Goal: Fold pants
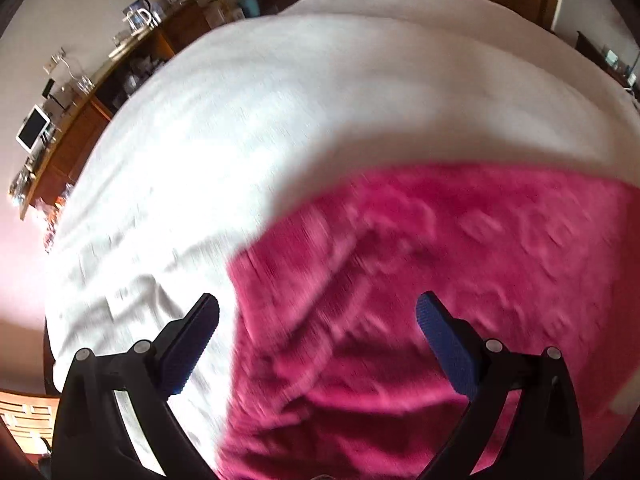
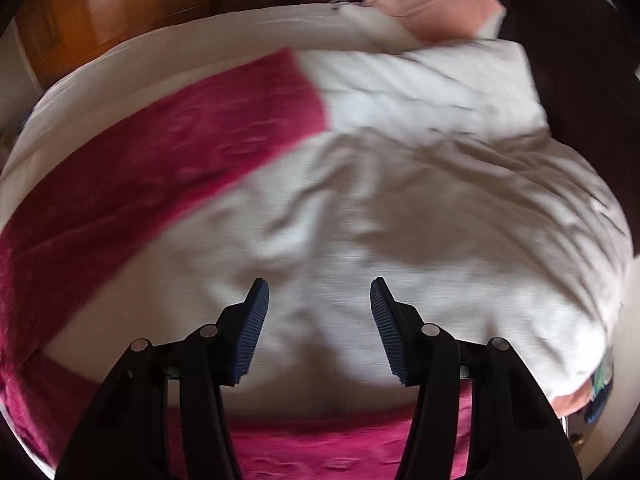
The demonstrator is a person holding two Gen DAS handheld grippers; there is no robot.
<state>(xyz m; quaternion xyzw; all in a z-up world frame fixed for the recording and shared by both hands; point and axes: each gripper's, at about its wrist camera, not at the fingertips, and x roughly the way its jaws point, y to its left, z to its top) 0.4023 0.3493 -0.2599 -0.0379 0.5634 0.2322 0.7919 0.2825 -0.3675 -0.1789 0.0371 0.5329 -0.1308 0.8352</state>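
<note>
1. My left gripper (image 1: 318, 312) hangs with its jaws spread wide and nothing between them; the blue ribbed pads (image 1: 192, 344) stand well apart; beneath the gap lies the edge where pink cloth meets white.

2. The pants (image 1: 420, 280) are deep pink, with a faint raised pattern that the blur smears; in the left wrist view they fill the lower right of the picture, spread over the bed (image 1: 260, 120); a soft fold runs slantwise across them near my left pads.

3. The bed's white cover is creased and bright on its left side, and a shadow falls across it just above the pink cloth.

4. My right gripper (image 2: 319, 300) is likewise parted, holding nothing; its pads (image 2: 252, 332) hover over bare white cover, not over the pants.

5. From the right wrist the pants (image 2: 160, 160) show as a long pink band running from the lower left edge up toward the top middle; a second stretch of pink lies across the bottom, under my gripper's body; whether the two join out of sight at the left I cannot tell.

6. Beyond, at the upper right, a white pillow (image 2: 440, 80) lies on the bed, and a peach-pink pillow (image 2: 432, 4) sits behind it against a dark headboard (image 2: 580, 60).

7. In the left wrist view a wooden desk (image 1: 80, 136) crowded with small items stands beside the bed at the left; a white-framed screen (image 1: 33, 132) sits on it.
</note>
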